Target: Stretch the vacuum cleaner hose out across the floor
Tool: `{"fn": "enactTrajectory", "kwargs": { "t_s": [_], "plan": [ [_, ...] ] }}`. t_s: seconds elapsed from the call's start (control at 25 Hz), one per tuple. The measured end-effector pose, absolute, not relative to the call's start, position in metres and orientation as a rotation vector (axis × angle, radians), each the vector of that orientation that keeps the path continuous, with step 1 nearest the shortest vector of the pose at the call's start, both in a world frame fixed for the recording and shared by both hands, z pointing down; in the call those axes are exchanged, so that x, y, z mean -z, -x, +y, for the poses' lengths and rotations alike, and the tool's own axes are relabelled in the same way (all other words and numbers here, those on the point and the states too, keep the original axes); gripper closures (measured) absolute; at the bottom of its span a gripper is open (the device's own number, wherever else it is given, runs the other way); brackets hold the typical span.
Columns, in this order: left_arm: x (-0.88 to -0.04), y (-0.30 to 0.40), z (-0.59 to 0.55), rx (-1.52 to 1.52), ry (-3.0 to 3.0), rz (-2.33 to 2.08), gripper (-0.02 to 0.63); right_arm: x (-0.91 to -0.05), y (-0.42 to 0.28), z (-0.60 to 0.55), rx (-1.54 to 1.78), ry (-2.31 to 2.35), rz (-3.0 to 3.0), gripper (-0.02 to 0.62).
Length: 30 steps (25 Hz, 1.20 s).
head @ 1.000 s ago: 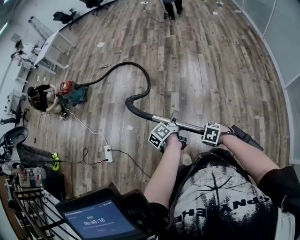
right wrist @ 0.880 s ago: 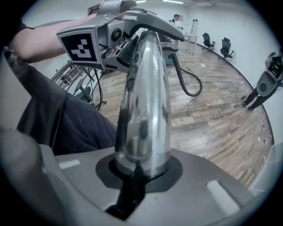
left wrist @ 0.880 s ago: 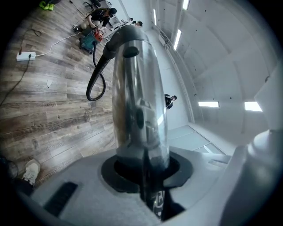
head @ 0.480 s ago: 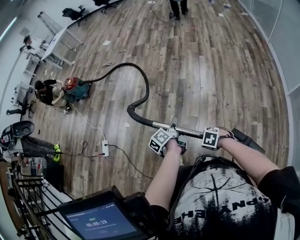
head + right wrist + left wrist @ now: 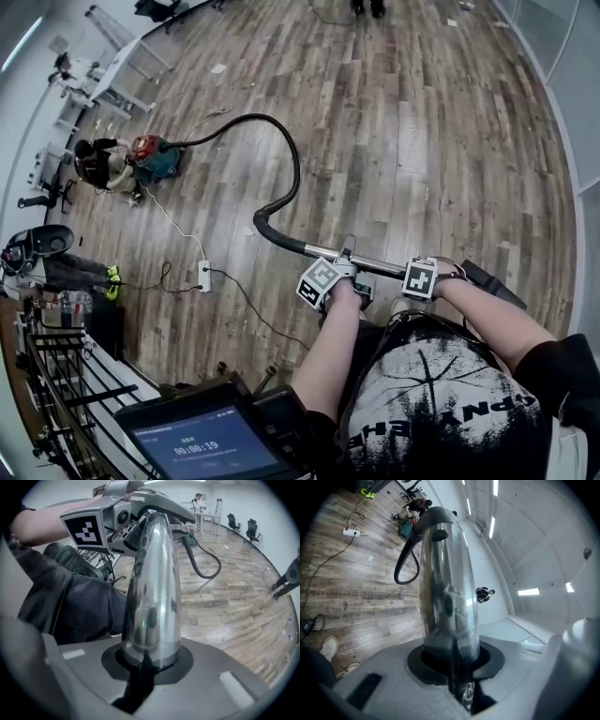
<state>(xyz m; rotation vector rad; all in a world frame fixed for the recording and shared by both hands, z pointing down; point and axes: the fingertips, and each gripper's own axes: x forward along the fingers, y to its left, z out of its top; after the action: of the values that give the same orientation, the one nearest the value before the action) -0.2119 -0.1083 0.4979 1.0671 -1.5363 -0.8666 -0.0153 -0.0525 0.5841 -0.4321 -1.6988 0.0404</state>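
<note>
Clamping the chrome wand (image 5: 380, 262) between their jaws, the left gripper (image 5: 352, 274) and right gripper (image 5: 439, 274) are both closed on it (one behind the other). The black hose (image 5: 293, 159) loops across the plank floor (image 5: 450, 141) to the canister vacuum (image 5: 151, 157). Backing away steadily, wand low, should straighten the loop without dragging the canister. A screen (image 5: 202, 445) reads 00:00:19.

You have 2 grippers (left gripper (image 5: 350, 264), right gripper (image 5: 439, 272)), 1 vacuum cleaner (image 5: 152, 157), 1 hose (image 5: 297, 169), 1 metal tube (image 5: 382, 265), 1 power strip (image 5: 204, 276), 1 screen (image 5: 197, 442).
</note>
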Motion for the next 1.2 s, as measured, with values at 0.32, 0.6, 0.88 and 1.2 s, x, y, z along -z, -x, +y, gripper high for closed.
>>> {"fn": "enactTrajectory", "kwargs": {
  "t_s": [0.32,0.6,0.88,1.2],
  "plan": [
    [-0.502,0.187,-0.098,0.812,-1.122,-1.493,0.52,-0.588,0.008,-0.031,-0.062,0.382,-1.781,0.538],
    [-0.504,0.166,-0.075,0.783,-1.162,-1.422,0.52,-0.588,-0.017,0.003,-0.114,0.304,-1.738,0.538],
    [-0.509,0.125,-0.06,0.791,-1.206,-1.347,0.52,-0.588,-0.049,0.022,-0.102,0.235,-1.749,0.538],
    [-0.507,0.084,-0.056,0.773,-1.245,-1.284,0.52,-0.585,-0.086,0.027,-0.087,0.226,-1.738,0.538]
  ]
}}
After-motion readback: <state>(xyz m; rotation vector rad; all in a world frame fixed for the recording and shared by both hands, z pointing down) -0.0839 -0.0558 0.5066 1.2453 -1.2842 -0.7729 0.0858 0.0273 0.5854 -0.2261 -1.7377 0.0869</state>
